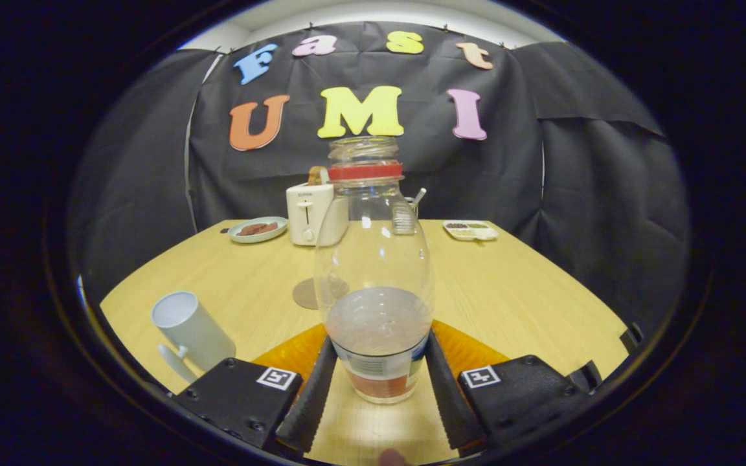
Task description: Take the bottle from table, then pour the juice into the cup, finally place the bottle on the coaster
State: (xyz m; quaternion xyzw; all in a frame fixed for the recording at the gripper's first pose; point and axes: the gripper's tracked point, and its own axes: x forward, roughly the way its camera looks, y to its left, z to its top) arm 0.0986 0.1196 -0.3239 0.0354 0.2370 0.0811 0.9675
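- Two fingers of the gripper [378, 382] reach forward, and the bottle [376, 285] stands right between them.
- Both fingers seem to press on the low part of the bottle, one on each side, so I think the gripper is pinching it.
- Holding it low down likely keeps the heavy part steady, since the juice sits near the bottom.
- Its mouth at the top is open, with a red ring just under it, so I think it is ready to pour.
- I cannot tell if the bottle is lifted or resting on the table [515, 285]. Its bottom edge is hard to see against the wood.
- To the left of the fingers and close by sits the cup [190, 333]. It looks tipped over toward the side, but the curvy lens may be doing that.
- I cannot see inside the cup, so I cannot say if any juice is in it.
- Beyond the bottle, a bit to the left, lies the round flat coaster [307, 294]. The bottle hides part of it. It is close, so the bottle can go there last.
- Far beyond the fingers stand a toaster [307, 213], a plate [258, 229] with something brown on it, and a small tray [471, 230] off to the right.
- Something with a thin stick in it stands behind the bottle, but the clear plastic blurs it.
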